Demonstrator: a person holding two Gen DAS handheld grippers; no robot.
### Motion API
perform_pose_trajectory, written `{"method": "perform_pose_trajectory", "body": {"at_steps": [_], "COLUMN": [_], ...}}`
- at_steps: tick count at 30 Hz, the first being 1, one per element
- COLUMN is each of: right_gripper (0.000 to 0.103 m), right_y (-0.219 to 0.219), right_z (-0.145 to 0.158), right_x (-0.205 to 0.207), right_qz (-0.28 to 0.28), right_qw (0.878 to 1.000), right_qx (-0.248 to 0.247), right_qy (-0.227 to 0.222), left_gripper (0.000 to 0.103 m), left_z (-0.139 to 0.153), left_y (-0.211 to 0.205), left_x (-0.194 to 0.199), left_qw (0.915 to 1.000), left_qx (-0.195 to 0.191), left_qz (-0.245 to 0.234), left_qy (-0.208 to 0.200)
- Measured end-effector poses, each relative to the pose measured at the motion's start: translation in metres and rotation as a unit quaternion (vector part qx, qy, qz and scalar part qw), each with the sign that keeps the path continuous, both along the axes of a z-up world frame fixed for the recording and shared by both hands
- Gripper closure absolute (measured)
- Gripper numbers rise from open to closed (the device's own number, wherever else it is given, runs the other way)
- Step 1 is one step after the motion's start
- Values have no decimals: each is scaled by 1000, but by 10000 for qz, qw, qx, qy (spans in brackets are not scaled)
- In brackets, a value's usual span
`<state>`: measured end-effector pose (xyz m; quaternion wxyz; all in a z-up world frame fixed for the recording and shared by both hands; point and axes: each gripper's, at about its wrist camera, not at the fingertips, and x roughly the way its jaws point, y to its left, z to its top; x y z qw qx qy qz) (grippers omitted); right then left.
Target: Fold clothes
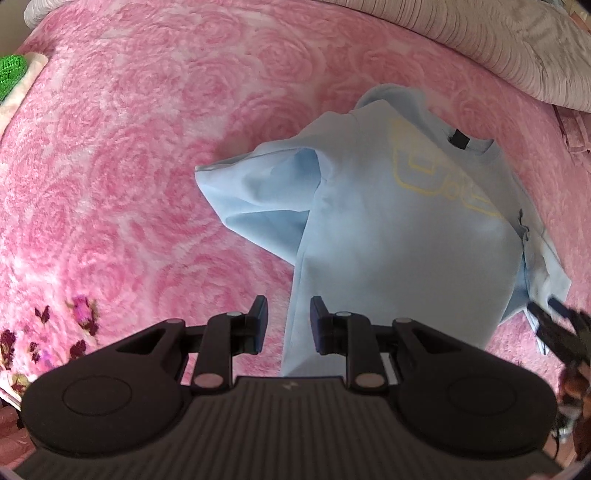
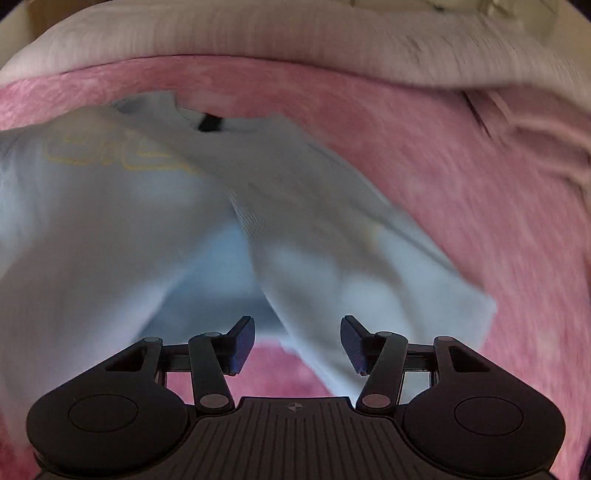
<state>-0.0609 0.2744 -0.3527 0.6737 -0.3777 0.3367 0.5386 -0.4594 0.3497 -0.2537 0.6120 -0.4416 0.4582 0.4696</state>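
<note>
A light blue T-shirt point(image 1: 399, 229) with yellow lettering and a black neck label lies on the pink rose-patterned blanket point(image 1: 129, 166). Its left sleeve sticks out to the left and its right side is folded inward. My left gripper point(image 1: 289, 323) is open and empty, hovering over the shirt's lower left edge. My right gripper point(image 2: 297, 343) is open and empty above the shirt point(image 2: 110, 221), near its folded right side; this view is motion-blurred. The right gripper also shows at the right edge of the left wrist view point(image 1: 546, 317).
A grey-white striped quilt point(image 1: 517, 48) is bunched along the far edge of the bed and also shows in the right wrist view point(image 2: 258, 33). A green object point(image 1: 11, 72) on a white cloth lies at the far left. The blanket's embroidered edge point(image 1: 44, 332) is near left.
</note>
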Motion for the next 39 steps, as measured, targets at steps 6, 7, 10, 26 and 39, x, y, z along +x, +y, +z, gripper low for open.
{"method": "perform_pose_trajectory", "body": {"at_steps": [6, 7, 10, 26, 39], "right_gripper": [103, 103, 103, 68, 61], "right_y": [13, 4, -30, -164, -131], "right_z": [-2, 13, 49, 50, 76], "right_x": [21, 38, 94, 204, 179], "right_qz": [-34, -339, -1415, -5789, -6279], "right_qw": [9992, 9975, 9826, 7960, 7465], "right_qx": [209, 410, 977, -11, 317], "right_qy": [349, 455, 706, 1771, 2181], "left_gripper": [82, 82, 82, 77, 73], "left_z": [0, 0, 0, -21, -68], "left_y": [1, 1, 4, 45, 169], "left_x": [0, -1, -5, -49, -76], "left_qw": [9999, 9999, 9999, 9961, 9991], "left_qx": [16, 27, 69, 176, 28], "left_qz": [113, 121, 142, 813, 50], "left_qy": [-1, -1, 26, -298, -425]}}
